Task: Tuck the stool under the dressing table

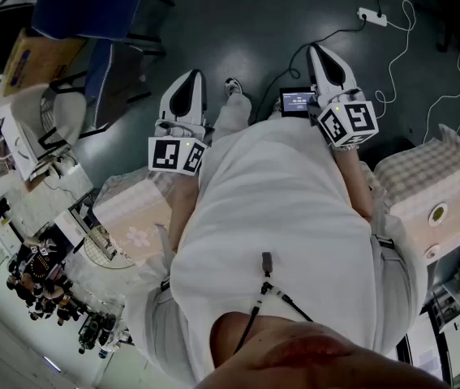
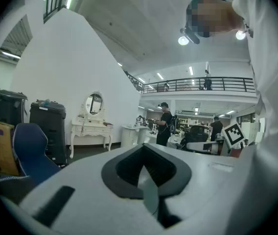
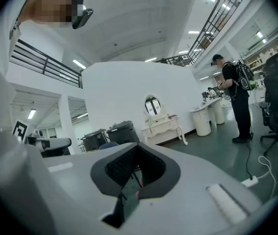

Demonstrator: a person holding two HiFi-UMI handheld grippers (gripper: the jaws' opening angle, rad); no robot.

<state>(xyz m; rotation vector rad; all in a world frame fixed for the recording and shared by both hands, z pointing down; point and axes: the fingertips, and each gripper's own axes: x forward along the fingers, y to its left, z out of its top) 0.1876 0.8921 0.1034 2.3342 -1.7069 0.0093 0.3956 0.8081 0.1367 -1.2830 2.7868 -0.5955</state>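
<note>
Left gripper [image 1: 191, 83] and right gripper [image 1: 320, 55] fingers both clenched, empty; dressing table [image 2: 90, 127] far off; stool unseen, probably light, rigid, grip seat rim

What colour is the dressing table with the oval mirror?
The dressing table is white; the left gripper view shows it best.

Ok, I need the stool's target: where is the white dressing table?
In the left gripper view, the white dressing table with an oval mirror stands left of centre against the white wall, just right of a tall black container.
</note>
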